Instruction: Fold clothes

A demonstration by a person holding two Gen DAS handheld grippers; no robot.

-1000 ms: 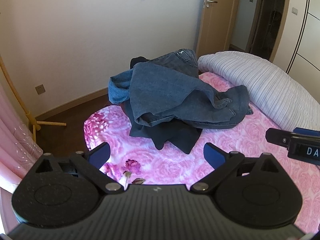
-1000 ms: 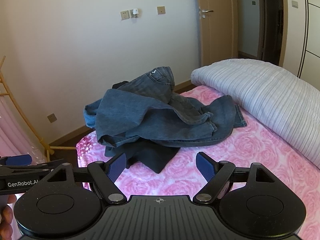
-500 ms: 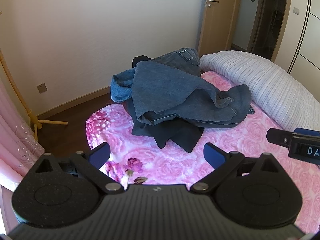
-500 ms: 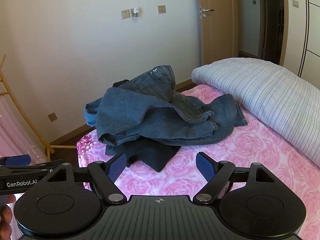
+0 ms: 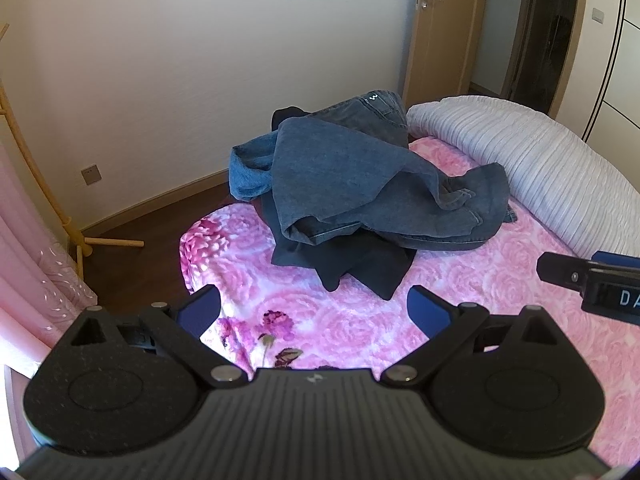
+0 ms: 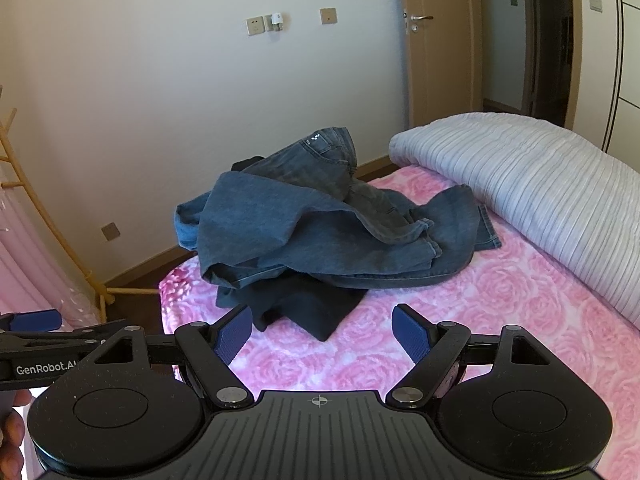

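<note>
- bare pink bedspread lies open between my left tool and the heap of jeans.
- my right tool has the same clear strip.
- the striped duvet walls the right side.

Bright daylight, both views; bedspread blown out near magenta at left edge; soft shadow under jeans pile; strong fisheye bend at walls, dark vignette in corners; focus sharp, no motion blur.
</note>
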